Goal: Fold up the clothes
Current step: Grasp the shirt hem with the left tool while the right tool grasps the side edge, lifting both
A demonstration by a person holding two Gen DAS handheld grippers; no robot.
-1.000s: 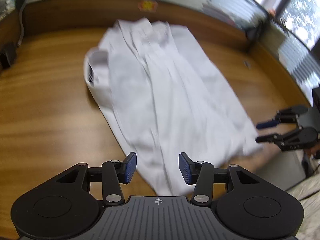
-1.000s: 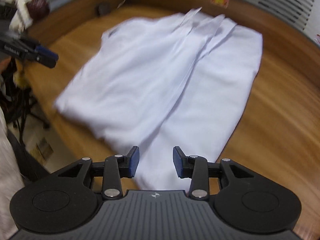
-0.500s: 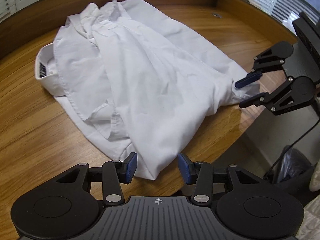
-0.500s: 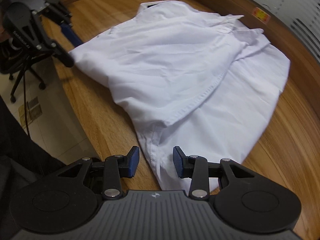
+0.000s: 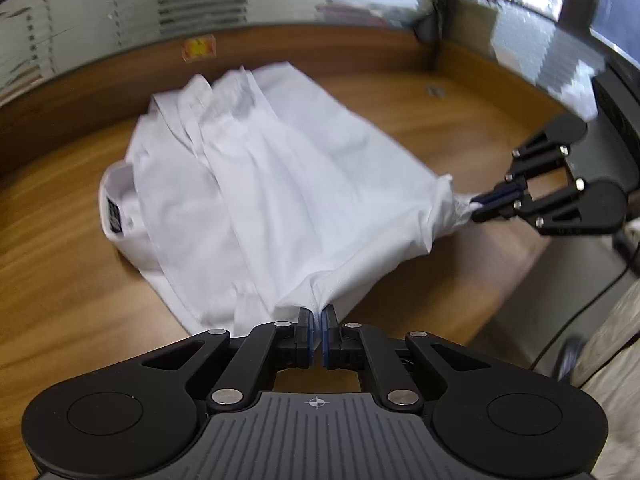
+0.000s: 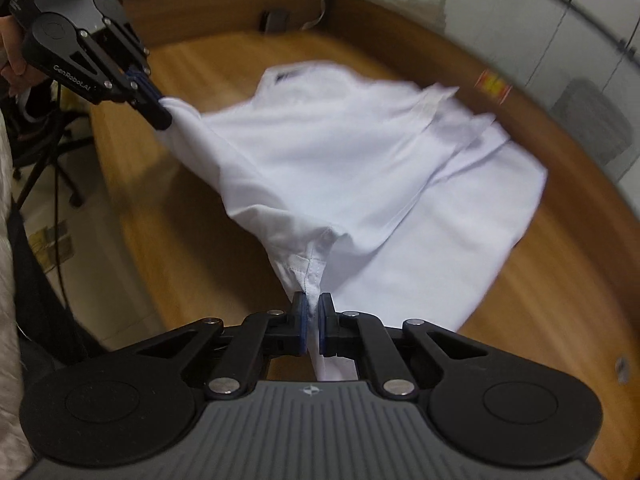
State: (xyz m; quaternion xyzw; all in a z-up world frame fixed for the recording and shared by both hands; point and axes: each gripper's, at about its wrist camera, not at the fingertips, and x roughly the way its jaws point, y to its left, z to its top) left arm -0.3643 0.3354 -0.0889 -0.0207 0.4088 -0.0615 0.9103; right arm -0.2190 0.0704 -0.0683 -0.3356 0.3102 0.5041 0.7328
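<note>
Wood-grain table [image 5: 60,280] with a raised curved back edge carries a white shirt [image 5: 280,184], its collar and label toward the left in the left wrist view; the left tongs [image 5: 318,320] are clenched on a pinch of the near hem, and the right tongs [image 5: 486,202] off to the right are clamped on the neighbouring corner, the cloth drawn taut between them. From the right wrist view, the right tongs [image 6: 314,312] grip a stitched hem corner, while the left tongs [image 6: 154,106] at upper left grasp the other corner, both lifted off the table [image 6: 560,280] while the rest of the shirt [image 6: 360,168] lies on it. Judging by this, the bottom-edge fold is in hand: next both corners should travel together toward the collar, kept level, then let go
</note>
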